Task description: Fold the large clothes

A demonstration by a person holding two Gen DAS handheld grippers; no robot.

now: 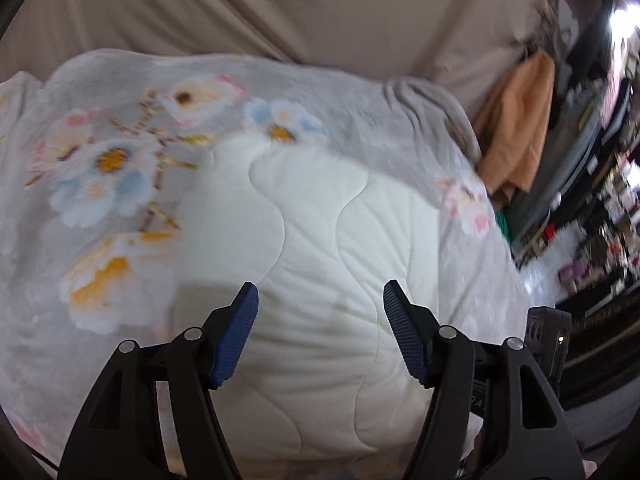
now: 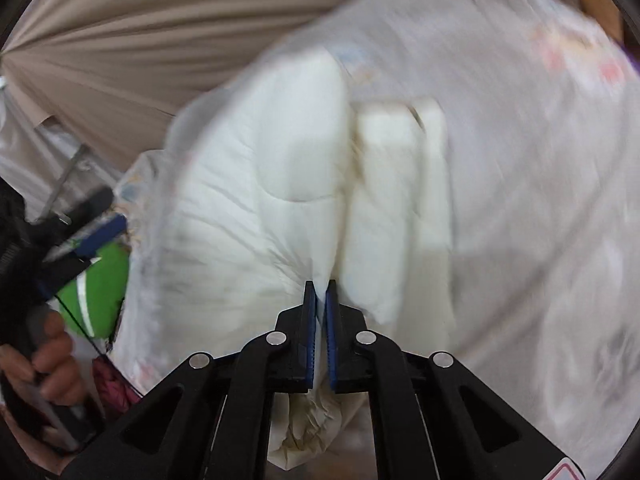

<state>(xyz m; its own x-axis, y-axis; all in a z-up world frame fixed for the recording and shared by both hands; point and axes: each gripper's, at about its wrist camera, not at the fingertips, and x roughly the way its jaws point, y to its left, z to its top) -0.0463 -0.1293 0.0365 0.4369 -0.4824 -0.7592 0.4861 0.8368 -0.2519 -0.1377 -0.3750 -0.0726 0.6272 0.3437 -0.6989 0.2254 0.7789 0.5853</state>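
Note:
A large quilt lies spread out, grey with pastel flowers (image 1: 120, 152) on one side and a white quilted lining (image 1: 320, 248) on the other. In the left wrist view my left gripper (image 1: 320, 304) is open and empty, just above the white lining. In the right wrist view my right gripper (image 2: 321, 292) is shut on a pinched fold of the white lining (image 2: 256, 208), with bunched folds rising ahead of it. The left gripper (image 2: 92, 232) and the hand holding it show at that view's left edge.
A beige sheet (image 1: 300, 8) covers the surface behind the quilt. An orange cloth (image 1: 516, 128) hangs at the right, with cluttered shelves (image 1: 600, 200) beyond. A green object (image 2: 96, 292) lies at the quilt's left edge in the right wrist view.

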